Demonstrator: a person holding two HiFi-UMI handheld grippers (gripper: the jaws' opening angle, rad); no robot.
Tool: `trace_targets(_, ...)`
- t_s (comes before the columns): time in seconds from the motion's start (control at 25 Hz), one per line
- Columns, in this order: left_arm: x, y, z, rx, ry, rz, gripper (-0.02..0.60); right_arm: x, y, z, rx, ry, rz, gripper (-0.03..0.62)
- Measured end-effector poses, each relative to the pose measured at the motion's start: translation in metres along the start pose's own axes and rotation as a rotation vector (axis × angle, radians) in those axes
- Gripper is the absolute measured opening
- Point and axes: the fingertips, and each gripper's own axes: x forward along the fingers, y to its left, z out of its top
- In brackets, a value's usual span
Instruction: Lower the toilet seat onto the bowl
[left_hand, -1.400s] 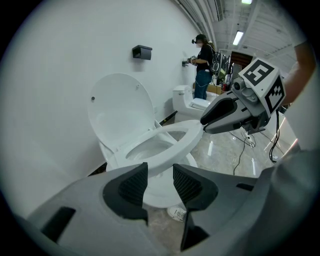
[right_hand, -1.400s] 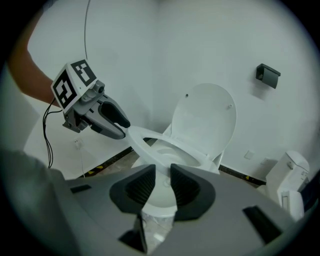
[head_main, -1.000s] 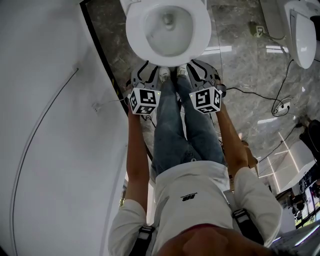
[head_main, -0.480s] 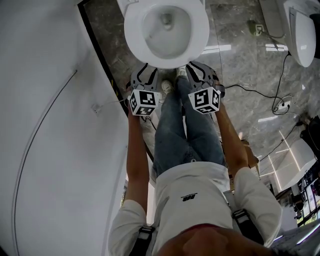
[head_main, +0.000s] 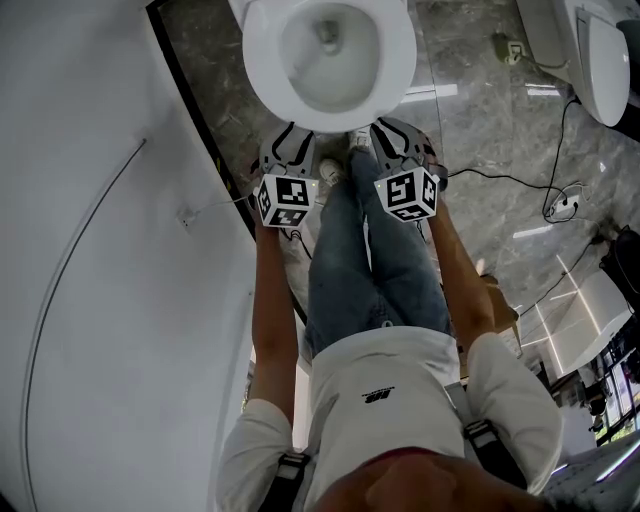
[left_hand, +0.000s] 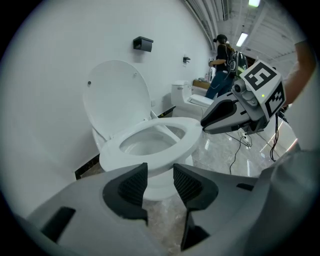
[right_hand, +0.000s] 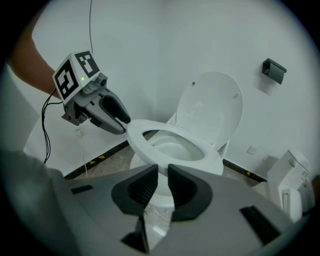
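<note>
White wall (head_main: 100, 260) along the left edge of the grey marble floor (head_main: 480, 110). Left gripper (head_main: 291, 135) held low in front of the toilet, just short of the bowl's front rim, not touching it; jaws spread a little, nothing between them. Its marker cube (head_main: 285, 200) faces up. Toilet seat (head_main: 398, 60) lies flat on the bowl (left_hand: 150, 146), ring fully down. Lid (left_hand: 117, 95) stands upright behind it, leaning back toward the wall. Small black wall fixture (left_hand: 143, 43) above and right of the lid. Person's jeans (head_main: 365, 260) between the two grippers, feet at the foot of the bowl. Right gripper (right_hand: 162, 186) level with the left, tips near the seat's front edge but clear of it; jaws only a narrow slit apart, empty. Second toilet (head_main: 600, 60) at the floor's far right edge. Another person (left_hand: 220, 65) stands well beyond it.
</note>
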Motion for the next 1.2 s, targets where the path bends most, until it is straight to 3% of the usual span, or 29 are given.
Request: trace_targets(1.2, 0.03, -0.014, -0.042, -0.069, 0.037, -0.051, 0.161, 0.028, 0.022, -0.044, 0.048, 0.104, 0.02, 0.071)
